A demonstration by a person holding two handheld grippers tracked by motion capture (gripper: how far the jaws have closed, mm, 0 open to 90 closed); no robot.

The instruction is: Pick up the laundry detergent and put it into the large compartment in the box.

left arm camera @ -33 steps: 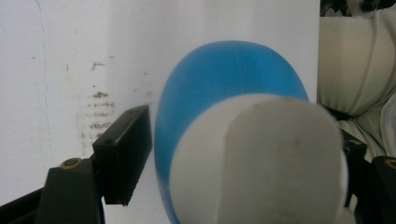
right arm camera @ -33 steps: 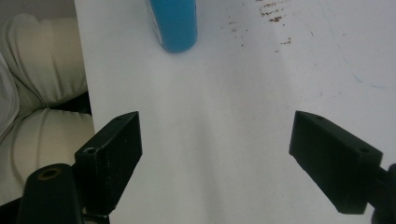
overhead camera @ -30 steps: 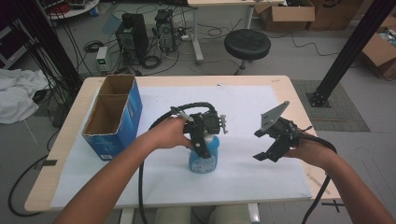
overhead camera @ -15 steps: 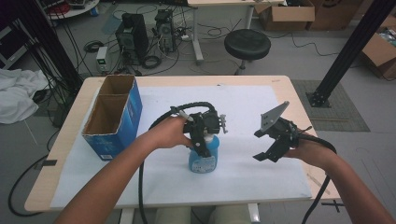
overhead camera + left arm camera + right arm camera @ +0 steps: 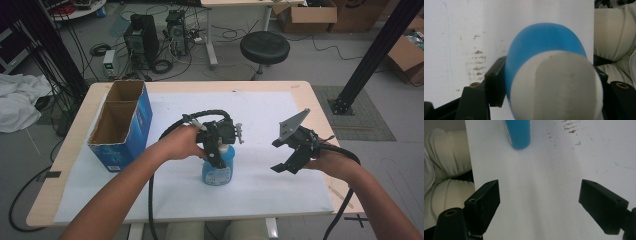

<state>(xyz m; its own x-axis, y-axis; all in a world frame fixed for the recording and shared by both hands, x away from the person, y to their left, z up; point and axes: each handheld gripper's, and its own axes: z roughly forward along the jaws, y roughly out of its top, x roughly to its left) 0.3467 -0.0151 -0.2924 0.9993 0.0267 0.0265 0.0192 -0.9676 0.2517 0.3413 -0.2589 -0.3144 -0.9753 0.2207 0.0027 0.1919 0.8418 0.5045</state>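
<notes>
A blue bottle [image 5: 216,170] with a white top stands upright on the white sheet near the table's front middle. My left gripper [image 5: 216,160] comes down over it from above. In the left gripper view the bottle [image 5: 544,42] sits between the jaws of that gripper [image 5: 547,75], which have just been closing, and both pads now press its sides. My right gripper [image 5: 276,156] hovers to the right of the bottle, apart from it. Its jaws [image 5: 539,190] stand wide open with nothing between them, and the bottle's base [image 5: 517,132] shows beyond them.
An open blue cardboard box [image 5: 122,125] stands at the table's left. A white sheet [image 5: 280,110] with a few brown smudges covers most of the wooden table [image 5: 320,107]. A black stool [image 5: 265,47] and computer gear stand beyond the far edge. The person's lap [image 5: 446,180] is at the front edge.
</notes>
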